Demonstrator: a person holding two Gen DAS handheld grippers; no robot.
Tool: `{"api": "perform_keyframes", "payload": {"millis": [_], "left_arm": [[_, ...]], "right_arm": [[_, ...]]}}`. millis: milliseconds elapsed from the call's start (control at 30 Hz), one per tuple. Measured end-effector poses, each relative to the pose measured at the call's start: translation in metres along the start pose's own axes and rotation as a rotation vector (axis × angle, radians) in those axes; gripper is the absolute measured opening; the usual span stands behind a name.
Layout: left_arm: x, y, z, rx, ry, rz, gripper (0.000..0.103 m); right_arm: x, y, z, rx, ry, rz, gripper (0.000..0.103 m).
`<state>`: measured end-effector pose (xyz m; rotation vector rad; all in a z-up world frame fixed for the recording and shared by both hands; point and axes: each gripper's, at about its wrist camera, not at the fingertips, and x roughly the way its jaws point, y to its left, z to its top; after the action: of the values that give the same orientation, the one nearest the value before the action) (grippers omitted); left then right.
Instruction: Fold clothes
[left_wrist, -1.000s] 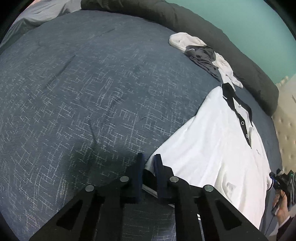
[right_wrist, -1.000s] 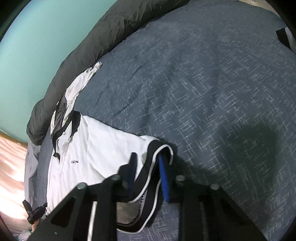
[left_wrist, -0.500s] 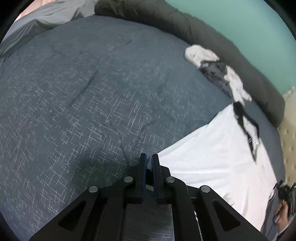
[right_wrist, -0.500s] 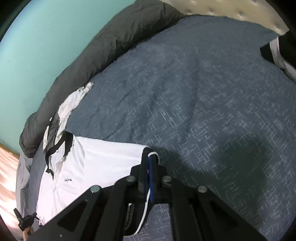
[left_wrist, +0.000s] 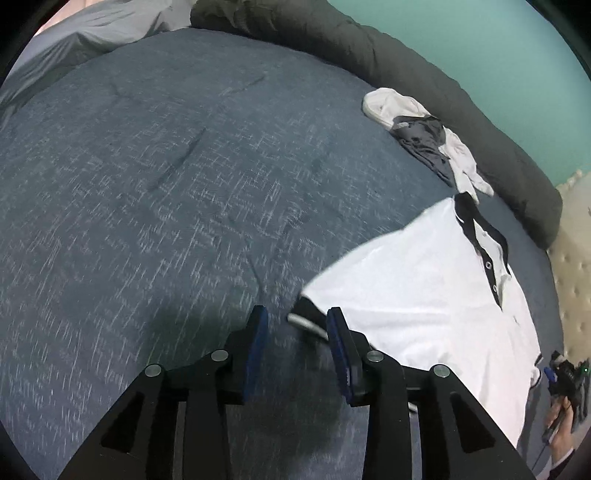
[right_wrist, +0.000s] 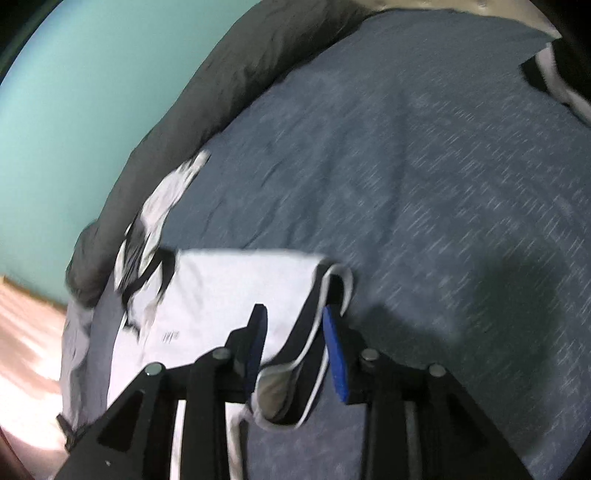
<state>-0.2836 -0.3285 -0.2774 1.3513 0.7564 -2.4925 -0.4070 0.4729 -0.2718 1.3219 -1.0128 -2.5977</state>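
Observation:
A white polo shirt (left_wrist: 424, 288) with a black collar and button placket lies spread on the blue-grey bed cover (left_wrist: 166, 192). My left gripper (left_wrist: 297, 325) is open just above the shirt's black-trimmed sleeve cuff (left_wrist: 308, 319), which rests on the cover between the fingers. In the right wrist view the same shirt (right_wrist: 221, 295) lies at lower left. My right gripper (right_wrist: 293, 325) is open around the other black-and-white sleeve cuff (right_wrist: 314, 332). The right wrist view is blurred.
A crumpled white and grey garment (left_wrist: 428, 136) lies beyond the collar. A rolled dark grey duvet (left_wrist: 406, 74) lines the far edge against a teal wall. A tufted beige headboard (left_wrist: 576, 280) is at right. Another black-and-white garment (right_wrist: 554, 81) sits at the right wrist view's top right.
Both grippers were shut on the sleeve cuffs half a second ago and have now opened, letting the cuffs drop onto the cover. The shirt lies stretched flatter.

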Motion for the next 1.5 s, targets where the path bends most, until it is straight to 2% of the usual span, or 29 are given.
{"api": "perform_keyframes", "payload": {"millis": [233,400,467,567,667,800,967,1133,1333,1500], "left_arm": [[-0.015,-0.022,-0.029,0.011,0.041,-0.096,0.036],[-0.014,-0.039,-0.049,0.005,0.075,-0.149,0.037],[-0.012,-0.045,-0.056,0.004,0.086,-0.163,0.037],[-0.008,-0.051,-0.064,-0.003,0.1,-0.182,0.038],[-0.002,-0.054,-0.066,-0.017,0.103,-0.184,0.038],[0.003,-0.056,-0.068,-0.021,0.107,-0.182,0.038],[0.003,-0.059,-0.073,-0.001,0.108,-0.167,0.038],[0.003,-0.064,-0.074,0.018,0.108,-0.161,0.044],[0.003,-0.066,-0.073,0.021,0.106,-0.163,0.045],[0.002,-0.067,-0.073,0.022,0.104,-0.165,0.045]], "right_arm": [[0.013,0.012,-0.026,-0.037,0.099,0.02,0.031],[0.017,0.016,-0.038,-0.057,0.113,0.05,0.03],[0.018,0.018,-0.042,-0.073,0.12,0.052,0.018],[0.018,0.017,-0.047,-0.082,0.12,0.056,0.007],[0.017,0.014,-0.051,-0.085,0.119,0.069,0.004],[0.018,0.013,-0.058,-0.116,0.139,0.084,0.004],[0.024,-0.001,-0.069,-0.093,0.159,0.075,0.004],[0.024,-0.014,-0.077,-0.057,0.152,0.069,0.004],[0.019,-0.016,-0.075,-0.052,0.105,0.054,0.004],[0.023,-0.018,-0.075,-0.041,0.127,0.067,0.004]]}}
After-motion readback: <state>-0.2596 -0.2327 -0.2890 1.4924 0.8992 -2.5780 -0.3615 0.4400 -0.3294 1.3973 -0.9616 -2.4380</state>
